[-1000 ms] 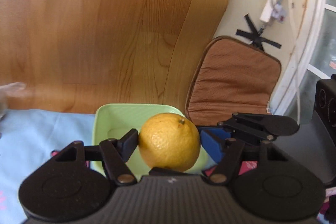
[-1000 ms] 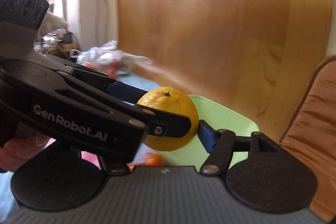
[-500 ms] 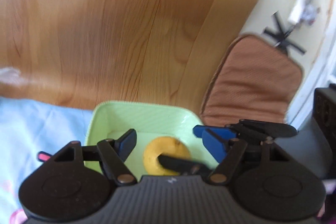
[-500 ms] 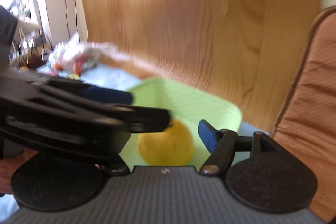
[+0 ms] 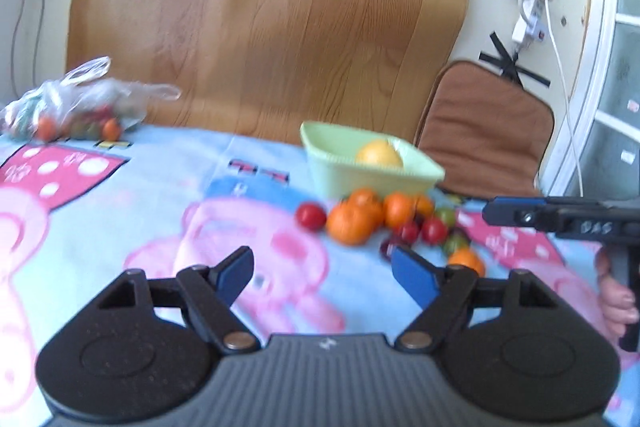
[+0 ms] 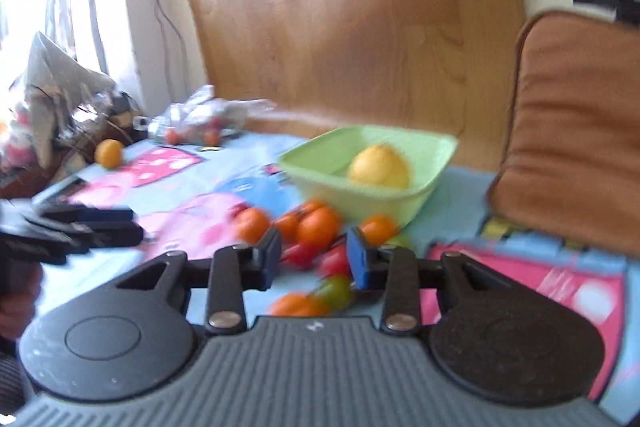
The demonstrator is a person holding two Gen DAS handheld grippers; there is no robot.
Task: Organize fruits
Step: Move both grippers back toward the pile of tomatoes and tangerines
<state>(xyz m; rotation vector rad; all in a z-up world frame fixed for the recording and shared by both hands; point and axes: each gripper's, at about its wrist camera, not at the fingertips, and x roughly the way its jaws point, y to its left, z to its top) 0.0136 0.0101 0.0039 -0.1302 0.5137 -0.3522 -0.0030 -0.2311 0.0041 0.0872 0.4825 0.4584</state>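
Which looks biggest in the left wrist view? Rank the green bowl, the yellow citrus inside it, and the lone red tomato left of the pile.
1. green bowl
2. yellow citrus, partly hidden by the bowl's wall
3. red tomato, though it lies nearer the camera

A basket (image 5: pixel 372 174) sits on the cloth (image 5: pixel 120 227) before the wooden board (image 5: pixel 272 19), one large citrus (image 5: pixel 379 154) in it. Small fruits (image 5: pixel 384 223) cluster at its 6 o'clock. A bag (image 5: pixel 76 107), seemingly holding more fruit, lies at 9 o'clock; a cushion (image 5: pixel 488 131) stands at 3 o'clock.
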